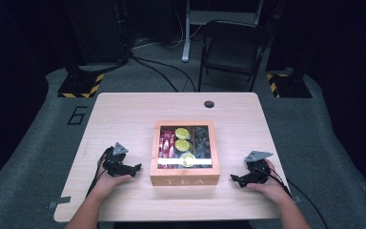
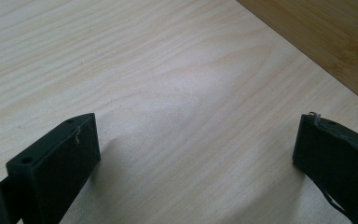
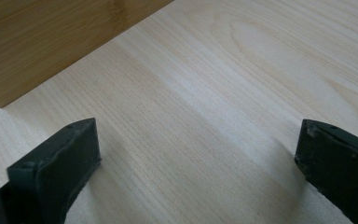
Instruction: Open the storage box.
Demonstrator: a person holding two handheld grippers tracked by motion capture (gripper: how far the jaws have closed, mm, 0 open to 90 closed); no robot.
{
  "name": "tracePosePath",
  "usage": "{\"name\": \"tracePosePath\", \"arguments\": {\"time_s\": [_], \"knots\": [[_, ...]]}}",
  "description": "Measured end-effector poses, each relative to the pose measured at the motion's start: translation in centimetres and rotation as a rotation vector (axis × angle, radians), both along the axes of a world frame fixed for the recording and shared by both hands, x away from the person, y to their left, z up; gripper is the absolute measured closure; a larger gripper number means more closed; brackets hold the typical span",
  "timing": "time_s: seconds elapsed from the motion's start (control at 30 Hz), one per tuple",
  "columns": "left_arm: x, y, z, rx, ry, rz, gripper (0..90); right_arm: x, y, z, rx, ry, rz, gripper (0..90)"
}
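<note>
At the middle of the desk (image 1: 124, 109), toward my edge of it, sits the tea box (image 1: 185, 152), a wooden case with "TEA" on the front wall facing me and a clear lid lying flat over its compartments. Through that lid I can make out red packets on the left, yellow-green rounds down the centre and darker packets on the right; exactly what they are, I can't tell. The lid looks shut, so I judge the job is to get it open or get into those compartments.

My left hand-held gripper (image 1: 134, 168) rests on the desk just to the left of the box, jaws spread wide and aimed at its side wall. In the left gripper view the two black jaws stand far apart with bare wood grain between them, and the box's darker wall cuts across the upper right corner, near but not touching.

My right hand-held gripper (image 1: 235, 179) mirrors it on the other side, also wide, holding nothing, tips pointed inward at the box. In the right gripper view the box wall fills the upper left corner.

Both sit low and square to the box, I'd say, so I can close in from either flank evenly.
</note>
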State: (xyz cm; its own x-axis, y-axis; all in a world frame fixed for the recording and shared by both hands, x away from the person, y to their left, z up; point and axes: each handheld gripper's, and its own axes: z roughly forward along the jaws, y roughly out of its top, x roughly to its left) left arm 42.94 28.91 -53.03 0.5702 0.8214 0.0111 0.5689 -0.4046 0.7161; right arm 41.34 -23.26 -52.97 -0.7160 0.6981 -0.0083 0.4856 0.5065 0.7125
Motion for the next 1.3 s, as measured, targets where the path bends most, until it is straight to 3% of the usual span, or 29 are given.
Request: {"name": "tracePosePath", "arguments": {"time_s": [0.3,0.4,0.43,0.57,0.6,0.63,0.7,0.83,1.03,1.17,1.23,1.27,1.3], "knots": [[-0.1,0.1,0.1,-0.007,-0.007,0.023,3.9,-0.1,0.2,0.3,0.004,0.011,-0.025,6.5],[-0.2,0.2,0.3,-0.011,-0.004,0.030,10.5,-0.1,0.1,0.3,0.002,0.014,-0.018,7.7],[-0.2,0.3,0.5,-0.009,0.001,0.024,16.8,-0.2,0.1,0.4,-0.001,0.016,-0.025,11.9],[-0.3,0.2,0.6,-0.003,0.001,0.036,19.7,-0.3,0.2,0.7,-0.004,0.019,-0.030,17.6],[-0.4,0.2,0.7,-0.003,0.007,0.038,22.9,-0.3,0.1,0.9,-0.012,0.028,-0.017,26.8],[-0.4,0.2,0.8,0.002,0.017,0.033,22.9,-0.3,0.1,0.9,-0.012,0.028,-0.017,26.8],[-0.7,0.0,1.3,-0.013,0.023,0.036,25.6,-0.3,0.3,1.3,-0.018,0.033,-0.024,36.5],[-1.5,-0.3,2.5,-0.032,0.028,0.013,29.6,-0.6,0.3,1.9,-0.012,0.049,-0.027,40.0],[-2.6,-1.1,3.7,-0.064,0.029,-0.012,29.2,-1.8,0.9,3.4,-0.020,-0.007,-0.011,40.7],[-3.4,-1.5,5.0,-0.106,0.004,-0.006,29.6,-2.4,1.6,4.5,-0.019,-0.035,0.000,41.0],[-3.7,-1.7,5.9,-0.113,-0.017,-0.010,29.6,-3.1,2.0,6.1,0.019,-0.073,-0.016,40.6],[-3.7,-1.7,5.9,-0.113,-0.017,-0.010,29.6,-3.1,2.0,6.1,0.019,-0.073,-0.016,40.6],[-3.9,-1.9,6.6,-0.138,-0.011,-0.002,29.6,-3.4,2.2,7.1,0.037,-0.081,-0.032,40.8]]}}
